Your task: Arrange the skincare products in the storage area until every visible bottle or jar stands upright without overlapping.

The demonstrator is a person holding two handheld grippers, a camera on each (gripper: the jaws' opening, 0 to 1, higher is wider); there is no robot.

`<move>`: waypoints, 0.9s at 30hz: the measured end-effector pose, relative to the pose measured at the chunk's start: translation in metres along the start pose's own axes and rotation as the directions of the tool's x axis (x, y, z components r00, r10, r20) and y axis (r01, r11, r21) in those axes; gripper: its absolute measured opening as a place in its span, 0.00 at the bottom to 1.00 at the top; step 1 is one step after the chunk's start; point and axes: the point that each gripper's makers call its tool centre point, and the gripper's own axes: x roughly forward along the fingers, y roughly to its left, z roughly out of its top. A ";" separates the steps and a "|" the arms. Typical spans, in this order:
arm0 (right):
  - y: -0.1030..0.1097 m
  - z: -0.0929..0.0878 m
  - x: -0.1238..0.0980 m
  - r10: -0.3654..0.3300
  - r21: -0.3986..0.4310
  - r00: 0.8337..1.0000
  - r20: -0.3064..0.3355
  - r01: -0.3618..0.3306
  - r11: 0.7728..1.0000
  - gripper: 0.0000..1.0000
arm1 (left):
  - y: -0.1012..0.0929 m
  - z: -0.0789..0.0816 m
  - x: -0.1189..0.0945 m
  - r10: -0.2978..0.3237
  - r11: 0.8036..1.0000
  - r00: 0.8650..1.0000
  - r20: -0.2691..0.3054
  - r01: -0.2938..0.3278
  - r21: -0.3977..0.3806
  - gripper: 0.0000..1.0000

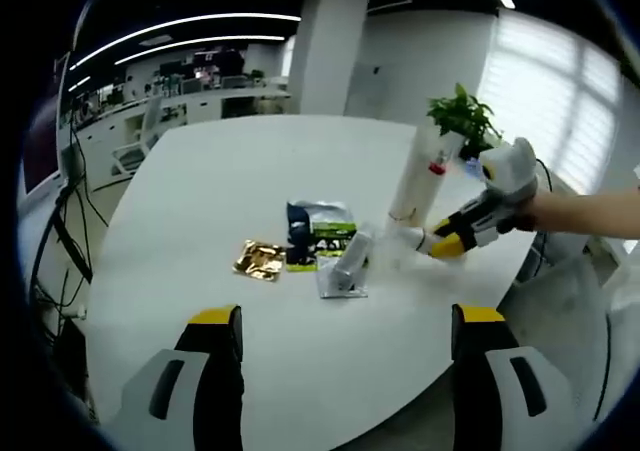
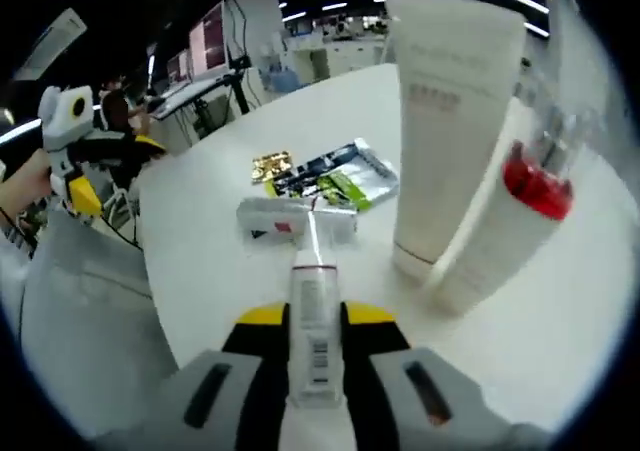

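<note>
Right tongs: the right tongs (image 2: pixel 315 346), at the bottom centre of the right gripper view, are pinched on a small white squeeze tube with a barcode label (image 2: pixel 312 316); in the left gripper view they are seen at right of centre (image 1: pixel 447 243), low over the white round table (image 1: pixel 200 171).
Left tongs: the left tongs (image 1: pixel 345 346) are spread wide with nothing between them, at the bottom of the left gripper view, held back over the near table edge; they are also seen at the far left of the right gripper view (image 2: pixel 78 196).
Step in hand: the held tube is judged to be in the middle of being stood or placed beside the upright ones.
Upright products: a tall white tube standing on its cap (image 2: pixel 450 121) is seen at upper right of the right gripper view, with a second white tube bearing a red mark (image 2: pixel 510 221) just beside it, leaning, possibly touching.
Lying products: a flat white box with a red mark (image 2: pixel 290 221) lies just beyond the held tube's tip; behind it lie a green-and-dark printed sachet (image 2: pixel 335 176) and a small gold foil packet (image 2: pixel 270 164).
Next move: the tube would need to be tilted onto its cap on bare table, apart from the standing pair, before release; the box would remain to be raised.
Hand pose: a person's forearm (image 1: pixel 590 211) reaches in from the right edge of the left gripper view.
</note>
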 end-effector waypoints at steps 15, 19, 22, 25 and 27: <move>0.064 0.044 -0.048 0.213 0.286 0.904 0.371 -0.329 0.900 0.18 | -0.070 0.040 0.003 -0.261 0.961 0.960 0.098 0.268 -0.063 0.79; 0.073 0.050 -0.055 0.235 0.298 0.878 0.418 -0.377 0.877 0.18 | -0.079 0.048 0.003 -0.300 0.944 0.945 0.129 0.313 -0.100 0.77; 0.078 0.054 -0.060 0.246 0.304 0.859 0.449 -0.406 0.862 0.18 | -0.086 0.049 0.004 -0.323 0.938 0.939 0.118 0.334 -0.094 0.77; 0.082 0.058 -0.066 0.257 0.308 0.837 0.483 -0.437 0.845 0.18 | -0.095 0.051 0.004 -0.357 0.925 0.927 0.114 0.368 -0.095 0.75; 0.085 0.060 -0.069 0.268 0.301 0.825 0.497 -0.454 0.839 0.18 | -0.105 0.056 0.003 -0.396 0.904 0.908 0.139 0.412 -0.114 0.74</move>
